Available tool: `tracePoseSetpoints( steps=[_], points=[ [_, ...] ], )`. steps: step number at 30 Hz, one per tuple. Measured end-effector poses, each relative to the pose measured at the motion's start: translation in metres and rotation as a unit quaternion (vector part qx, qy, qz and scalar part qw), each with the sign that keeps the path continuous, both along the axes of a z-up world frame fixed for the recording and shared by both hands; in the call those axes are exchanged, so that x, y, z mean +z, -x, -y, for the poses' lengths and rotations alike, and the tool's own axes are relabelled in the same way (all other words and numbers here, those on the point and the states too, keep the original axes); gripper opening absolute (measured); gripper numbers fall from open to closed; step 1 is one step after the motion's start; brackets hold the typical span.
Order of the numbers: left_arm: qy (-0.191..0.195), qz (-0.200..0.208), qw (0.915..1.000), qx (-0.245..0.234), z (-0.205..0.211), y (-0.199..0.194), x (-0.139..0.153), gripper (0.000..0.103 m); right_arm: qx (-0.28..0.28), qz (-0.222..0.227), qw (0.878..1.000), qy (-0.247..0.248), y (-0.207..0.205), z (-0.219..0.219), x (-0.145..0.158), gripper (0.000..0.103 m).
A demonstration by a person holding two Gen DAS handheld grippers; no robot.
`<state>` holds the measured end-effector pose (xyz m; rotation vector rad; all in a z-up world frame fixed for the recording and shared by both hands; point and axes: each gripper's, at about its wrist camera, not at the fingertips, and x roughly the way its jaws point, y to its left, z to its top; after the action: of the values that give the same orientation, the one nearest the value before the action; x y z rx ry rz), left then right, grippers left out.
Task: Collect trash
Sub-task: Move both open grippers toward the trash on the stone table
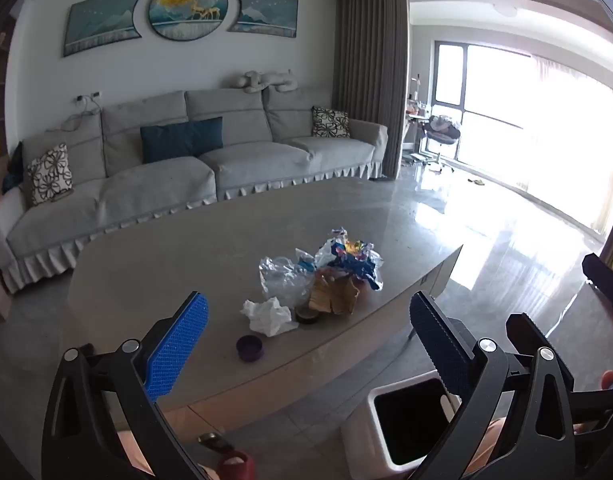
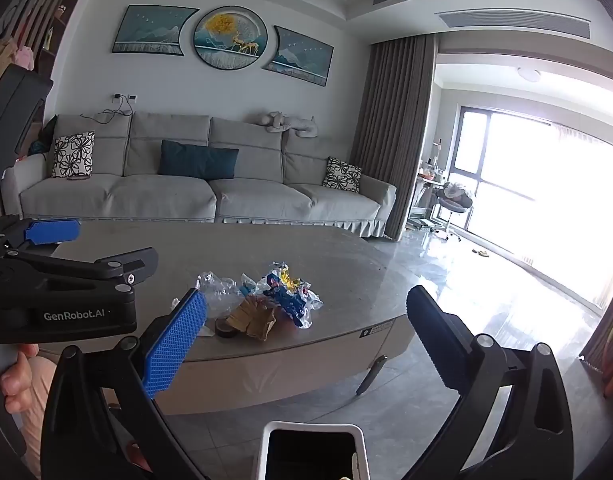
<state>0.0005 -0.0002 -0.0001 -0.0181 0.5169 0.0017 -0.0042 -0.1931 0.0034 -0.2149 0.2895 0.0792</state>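
Both tongs [image 1: 306, 336] [image 2: 306, 340] wide, trash [image 1: 318, 280] near table edge [image 1: 346, 356].

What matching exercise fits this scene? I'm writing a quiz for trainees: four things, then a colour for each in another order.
Things:
1. crumpled tissue
2. small round lid
3. torn cardboard piece
4. trash bin

Colours:
A. brown
B. white rim with a dark opening
C. purple
D. white

Pairs: 1-D, 2-C, 3-A, 4-B

The left gripper [image 1: 308, 332] and the right gripper [image 2: 306, 330] hang side by side, jaws spread wide, holding nothing.
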Motion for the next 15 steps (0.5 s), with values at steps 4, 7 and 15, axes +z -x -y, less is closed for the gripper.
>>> tracePoseSetpoints(
  steps=[4, 7, 15],
  points=[
    [-0.001, 0.002, 1.0, 0.0, 0.0, -0.001, 0.001, 0.1, 0.0, 0.0, 1.0, -0.002, 0.0, 0.0, 0.0, 0.1],
    [0.003, 0.001, 1.0, 0.0, 0.0, -0.002, 0.001, 0.1, -0.002, -0.003, 1.0, 0.003, -0.001, -0.001, -0.001, 0.1],
    [0.002, -0.002, 1.0, 0.006, -0.007, -0.01, -0.004, 0.1, -0.001, -0.014, 1.0, 0.006, -0.008, -0.008, -0.005, 0.1]
  ],
)
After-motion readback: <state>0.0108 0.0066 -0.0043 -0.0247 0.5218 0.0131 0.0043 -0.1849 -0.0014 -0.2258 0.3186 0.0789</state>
